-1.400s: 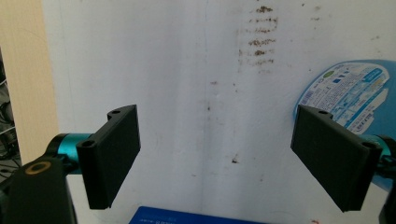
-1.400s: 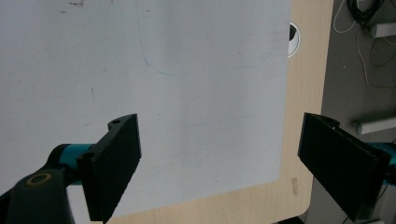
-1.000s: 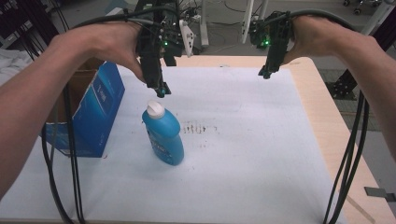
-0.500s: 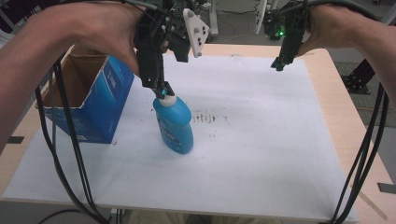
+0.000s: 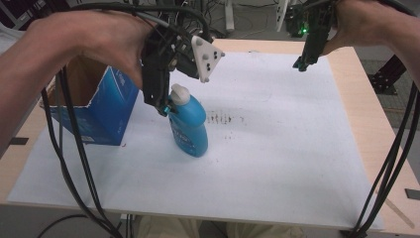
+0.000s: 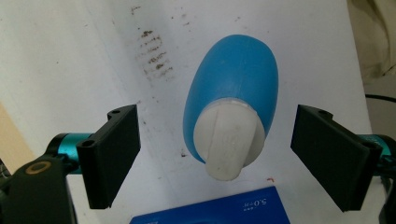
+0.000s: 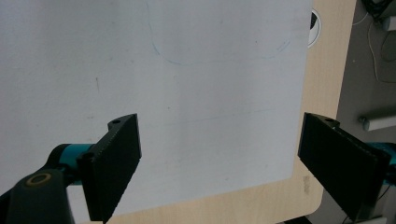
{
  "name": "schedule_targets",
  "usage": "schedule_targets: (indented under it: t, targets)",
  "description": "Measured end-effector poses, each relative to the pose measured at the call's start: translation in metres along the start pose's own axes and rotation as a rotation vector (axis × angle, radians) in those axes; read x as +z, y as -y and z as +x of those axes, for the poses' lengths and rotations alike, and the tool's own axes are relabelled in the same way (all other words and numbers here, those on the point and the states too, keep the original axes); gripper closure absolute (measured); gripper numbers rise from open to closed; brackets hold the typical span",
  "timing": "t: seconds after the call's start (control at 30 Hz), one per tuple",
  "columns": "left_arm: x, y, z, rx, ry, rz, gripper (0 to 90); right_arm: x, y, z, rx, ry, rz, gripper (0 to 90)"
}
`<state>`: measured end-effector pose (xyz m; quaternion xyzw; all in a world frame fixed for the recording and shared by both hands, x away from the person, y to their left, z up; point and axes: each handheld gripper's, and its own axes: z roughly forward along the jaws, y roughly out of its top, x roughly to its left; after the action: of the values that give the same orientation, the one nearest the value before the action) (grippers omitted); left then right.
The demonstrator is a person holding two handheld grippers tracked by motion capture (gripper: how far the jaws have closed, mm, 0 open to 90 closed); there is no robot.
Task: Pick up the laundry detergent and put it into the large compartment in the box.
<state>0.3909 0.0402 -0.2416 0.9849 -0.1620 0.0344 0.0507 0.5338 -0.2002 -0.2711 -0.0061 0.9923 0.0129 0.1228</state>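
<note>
**Open jaws straddle the cap of a slick blue bottle**

The left gripper (image 6: 218,158) hangs over the top of the blue bottle (image 5: 189,126), its two black jaws spread wide, one on each side of the white cap (image 6: 228,142) and touching neither it nor the body. In the high view the jaw tips sit just beside the cap on the side of the blue carton (image 5: 101,111). The bottle stands upright on the white sheet (image 5: 277,163), close to the carton and near a patch of dark smudges (image 5: 225,119).

It looks like moulded plastic, glossy and rounded, so it is likely stiff enough to take a firm pinch yet slippery on its curved shoulders. How full it is cannot be read through the opaque wall, so its weight is a guess; a full one would be top-steady but would swing if lifted by the cap alone. The best hold is probably at the flattened cap or the neck just under it, where the faces are nearly parallel; the wide oval body would push the pads off.

The right gripper (image 7: 219,165) is held high over the far right corner of the table (image 5: 346,104), jaws likewise apart with nothing between them.

The bottle's label is too blurred to read. The carton's inside is mostly hidden by the left forearm, and in the left gripper view just its upper edge shows. The bottle's foot is hidden from the left gripper camera by its own bulge
</note>
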Motion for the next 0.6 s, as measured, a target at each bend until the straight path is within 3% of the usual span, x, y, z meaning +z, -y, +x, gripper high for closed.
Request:
schedule_targets:
  t: [0.4, 0.6]
  targets:
    - [0.02, 0.004, 0.002, 0.042, 0.039, 0.004, 15.8, 0.0, -0.003, 0.002, -0.02, 0.003, -0.011, 12.4]
    - [0.031, 0.005, 0.0, 0.088, 0.057, 0.019, 15.8, 0.002, -0.006, 0.003, -0.03, 0.003, -0.014, 12.4]
